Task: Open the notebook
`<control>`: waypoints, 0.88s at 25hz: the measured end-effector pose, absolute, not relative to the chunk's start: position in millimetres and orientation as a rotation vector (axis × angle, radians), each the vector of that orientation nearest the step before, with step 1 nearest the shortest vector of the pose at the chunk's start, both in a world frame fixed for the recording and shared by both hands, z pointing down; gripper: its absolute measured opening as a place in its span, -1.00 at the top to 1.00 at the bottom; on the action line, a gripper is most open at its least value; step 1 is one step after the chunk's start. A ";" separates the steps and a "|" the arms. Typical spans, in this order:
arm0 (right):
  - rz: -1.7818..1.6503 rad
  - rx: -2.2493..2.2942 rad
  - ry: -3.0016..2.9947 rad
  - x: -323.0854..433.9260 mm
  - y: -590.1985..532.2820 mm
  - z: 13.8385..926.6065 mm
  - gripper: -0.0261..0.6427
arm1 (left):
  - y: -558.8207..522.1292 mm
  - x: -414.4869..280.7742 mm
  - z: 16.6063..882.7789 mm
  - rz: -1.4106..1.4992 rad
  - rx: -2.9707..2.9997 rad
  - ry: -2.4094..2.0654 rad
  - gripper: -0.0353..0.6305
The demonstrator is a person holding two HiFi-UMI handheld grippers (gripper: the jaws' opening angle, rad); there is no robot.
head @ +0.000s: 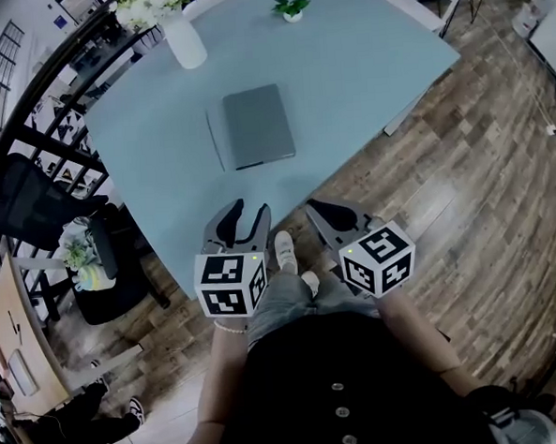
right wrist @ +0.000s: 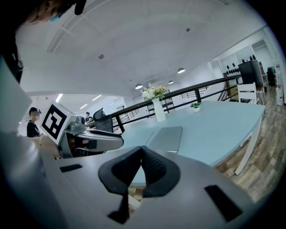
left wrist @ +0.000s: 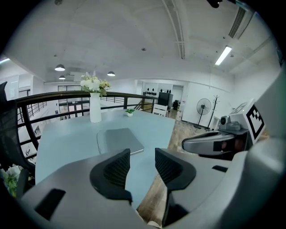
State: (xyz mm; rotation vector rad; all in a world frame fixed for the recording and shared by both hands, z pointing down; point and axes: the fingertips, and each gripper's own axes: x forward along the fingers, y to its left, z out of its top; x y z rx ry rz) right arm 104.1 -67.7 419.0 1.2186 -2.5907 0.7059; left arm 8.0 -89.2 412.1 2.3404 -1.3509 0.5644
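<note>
Left gripper (head: 242, 209) jaws apart, nothing between; right gripper (head: 320, 210) jaws tip-to-tip, empty; both at the table's (head: 372, 70) near edge. Notebook (head: 258, 126) lies closed, flat mid-table, well apart from both. Likely best: nip only the cover's free edge, other gripper steadying the rest.

Right gripper (right wrist: 142, 150) pinched together; notebook (right wrist: 167, 138) lies seemingly closed beyond.
</note>
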 end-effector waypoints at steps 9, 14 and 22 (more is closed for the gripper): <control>0.710 1.264 -2.556 92.0 -129.5 419.2 0.90 | -150.7 -2.8 414.1 0.561 2.364 -1.287 0.37; 0.705 1.284 -2.539 81.1 -162.6 418.6 0.90 | -185.2 -11.6 414.4 0.566 2.382 -1.254 0.37; 0.682 1.311 -2.491 68.8 -199.2 422.4 0.90 | -214.4 -12.4 424.3 0.551 2.414 -1.163 0.37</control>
